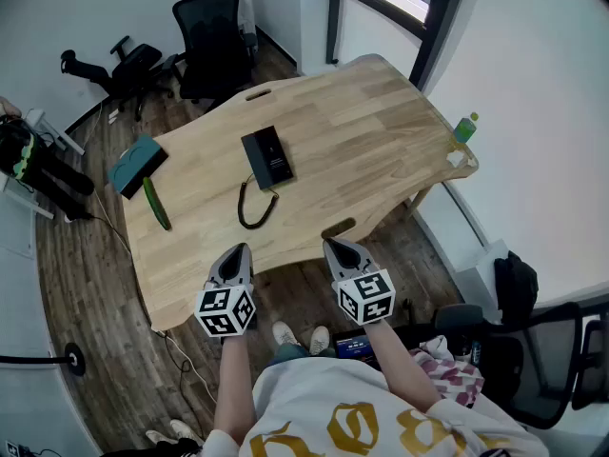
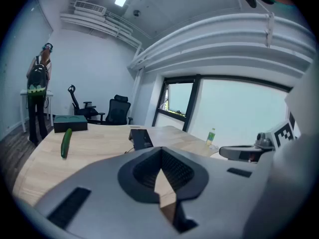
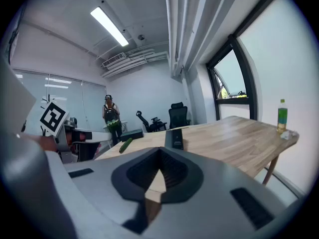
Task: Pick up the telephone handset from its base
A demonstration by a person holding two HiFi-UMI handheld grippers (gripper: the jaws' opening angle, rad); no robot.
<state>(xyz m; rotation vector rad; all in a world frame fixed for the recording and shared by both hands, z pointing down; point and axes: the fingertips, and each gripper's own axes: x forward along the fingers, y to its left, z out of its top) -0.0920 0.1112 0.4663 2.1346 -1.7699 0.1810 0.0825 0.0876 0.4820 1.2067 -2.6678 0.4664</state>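
Observation:
The black telephone (image 1: 267, 157) lies flat near the middle of the wooden table (image 1: 381, 150), and its handset does not stand out from the base. Its coiled cord (image 1: 255, 208) curls toward the front edge. In the gripper views the telephone (image 2: 141, 138) (image 3: 174, 138) sits well ahead of both grippers. My left gripper (image 1: 234, 263) (image 2: 160, 183) and right gripper (image 1: 344, 253) (image 3: 152, 183) hover side by side just short of the table's front edge. Each has its jaws together with nothing between them.
A green cucumber (image 1: 156, 203) and a teal box (image 1: 138, 165) lie at the table's left end. A green bottle (image 1: 464, 128) stands at the right corner. Office chairs (image 1: 211, 36) stand behind the table, and a person (image 2: 37, 98) stands far left. Another chair (image 1: 533, 350) is at my right.

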